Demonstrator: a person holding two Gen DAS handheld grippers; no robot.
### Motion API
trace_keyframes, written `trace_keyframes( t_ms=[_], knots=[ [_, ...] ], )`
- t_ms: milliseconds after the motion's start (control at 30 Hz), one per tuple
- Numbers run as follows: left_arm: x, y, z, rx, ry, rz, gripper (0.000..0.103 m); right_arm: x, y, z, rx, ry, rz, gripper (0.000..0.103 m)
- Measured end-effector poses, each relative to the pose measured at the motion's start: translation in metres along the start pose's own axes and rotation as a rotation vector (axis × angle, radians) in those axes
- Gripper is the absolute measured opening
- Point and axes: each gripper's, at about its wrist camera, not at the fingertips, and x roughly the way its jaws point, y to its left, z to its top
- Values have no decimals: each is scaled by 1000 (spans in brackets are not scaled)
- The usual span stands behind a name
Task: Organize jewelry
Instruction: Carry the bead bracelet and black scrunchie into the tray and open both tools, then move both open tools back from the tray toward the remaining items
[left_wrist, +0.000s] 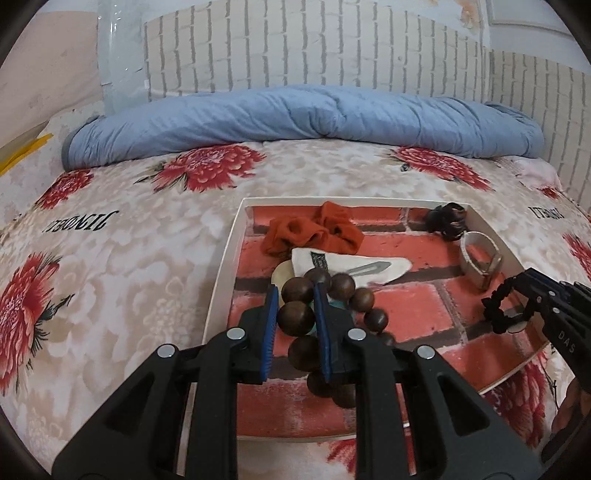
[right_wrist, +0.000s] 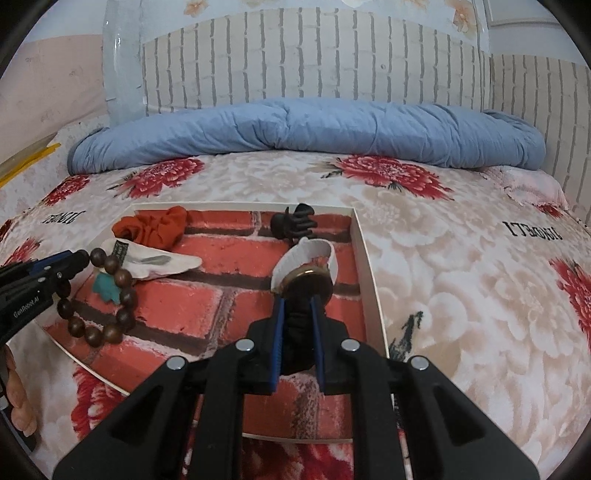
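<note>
My left gripper (left_wrist: 295, 295) is shut on a brown wooden bead bracelet (left_wrist: 297, 319), which hangs over the brick-patterned tray (left_wrist: 229, 266). The right wrist view shows that bracelet (right_wrist: 122, 295) with a turquoise charm (right_wrist: 107, 290). My right gripper (right_wrist: 297, 299) is shut on a black hair band (right_wrist: 301, 325) near the tray's right side, just short of a white-strapped watch (right_wrist: 314, 254). In the tray lie an orange scrunchie (left_wrist: 314, 232), a black claw clip (left_wrist: 445, 219) and a white pouch with a metal clip (left_wrist: 351, 266).
The tray rests on a floral bedspread (left_wrist: 110, 258). A rolled blue quilt (left_wrist: 295, 118) lies along the far side under a white brick-pattern wall. The tray's white rim (right_wrist: 365, 266) stands up on the right. Fingers of a hand (right_wrist: 18, 398) show at the left edge.
</note>
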Motion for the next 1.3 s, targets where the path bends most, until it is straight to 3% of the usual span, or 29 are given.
trace_keyframes(
  t_ms=[333, 567, 733, 833, 867, 933, 967, 1033, 1100, 1200, 1300],
  knots=[
    [13, 4, -5, -29, 27, 34, 18, 19, -13, -5, 61, 51, 10, 15],
    [13, -1, -6, 4, 14, 62, 20, 31, -5, -9, 27, 101, 0, 17],
    [19, -4, -7, 13, 36, 71, 41, 33, -3, -9, 16, 110, -6, 17],
    [22, -4, -8, 11, 51, 68, 44, 32, -3, -10, 17, 109, -7, 17],
    [22, -4, -8, 11, 49, 70, 47, 31, -2, -10, 17, 108, -7, 21],
    [20, -5, -8, 13, 37, 77, 66, 29, -2, -10, 19, 100, -14, 41],
    [17, -5, -9, 15, 26, 82, 70, 27, -3, -9, 22, 90, -16, 51],
    [12, -7, -8, 22, 2, 86, 77, 21, -4, -8, 27, 70, -18, 54],
    [10, -8, -7, 28, -5, 90, 84, 16, -5, -6, 32, 53, -23, 67],
    [3, -11, -6, 32, -8, 83, 88, 1, -7, -1, 37, 17, -32, 80],
    [-13, -9, 0, 12, -43, 77, 98, -21, -9, 5, 54, -38, -39, 92]
  ],
)
